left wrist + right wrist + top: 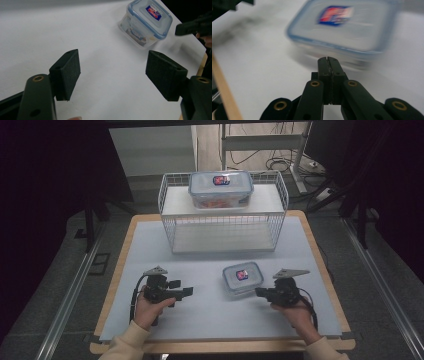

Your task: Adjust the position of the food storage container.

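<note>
Bare table (200,315) between both hand-held grippers; small container (242,278) just beside the right one (260,292), wire rack (223,212) behind.

I see a small container (243,278) of clear plastic with a blue rim and a red and blue label on its lid. The large container (220,189) has the same colours. The wire rack (170,227) is white. The table (210,297) has a pale grey mat and a light wood edge. Both the left gripper (187,292) and the right gripper (258,292) are black.

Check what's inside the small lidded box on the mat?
Small lidded box: through the clear wall, dark and orange bits show, too blurred to identify. The labelled lid covers the rest from above.
</note>
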Available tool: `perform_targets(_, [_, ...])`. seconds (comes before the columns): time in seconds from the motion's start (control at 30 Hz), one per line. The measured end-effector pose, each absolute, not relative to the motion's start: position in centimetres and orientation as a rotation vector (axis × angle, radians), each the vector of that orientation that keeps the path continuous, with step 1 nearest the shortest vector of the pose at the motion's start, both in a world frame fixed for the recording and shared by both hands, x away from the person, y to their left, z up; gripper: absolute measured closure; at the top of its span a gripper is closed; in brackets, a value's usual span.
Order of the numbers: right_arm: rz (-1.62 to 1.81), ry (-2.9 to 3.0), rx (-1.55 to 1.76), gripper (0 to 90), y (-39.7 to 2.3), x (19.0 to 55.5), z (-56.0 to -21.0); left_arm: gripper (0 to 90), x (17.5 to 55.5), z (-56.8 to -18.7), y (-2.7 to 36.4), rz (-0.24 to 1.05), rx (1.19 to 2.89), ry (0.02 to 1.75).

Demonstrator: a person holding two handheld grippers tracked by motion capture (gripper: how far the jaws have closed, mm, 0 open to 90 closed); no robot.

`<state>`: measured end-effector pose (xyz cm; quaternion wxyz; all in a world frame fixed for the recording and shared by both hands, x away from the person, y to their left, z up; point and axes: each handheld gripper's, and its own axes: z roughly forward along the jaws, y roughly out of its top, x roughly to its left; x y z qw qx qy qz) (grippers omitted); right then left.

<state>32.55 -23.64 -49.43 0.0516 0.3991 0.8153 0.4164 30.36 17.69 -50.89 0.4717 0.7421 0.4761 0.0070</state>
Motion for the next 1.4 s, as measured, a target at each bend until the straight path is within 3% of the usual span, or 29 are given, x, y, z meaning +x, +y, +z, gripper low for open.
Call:
perform_targets(0.23, [1.283,2.351,1.326,89.1,-28.3,35.4,-48.4,27.3,30.4,-50.9,17.9,0.023,1.807,1.18])
perform_targets(0.63, [1.239,2.401,1.418,89.1,-26.4,39.4,-51.1,27.3,30.4,-50.9,17.9,0.034,1.812,1.18])
perform_targets(1.4, [1.184,2.521,1.315,89.2,-24.0,38.4,-51.1,27.3,30.5,-51.1,17.9,0.032,1.819,1.178])
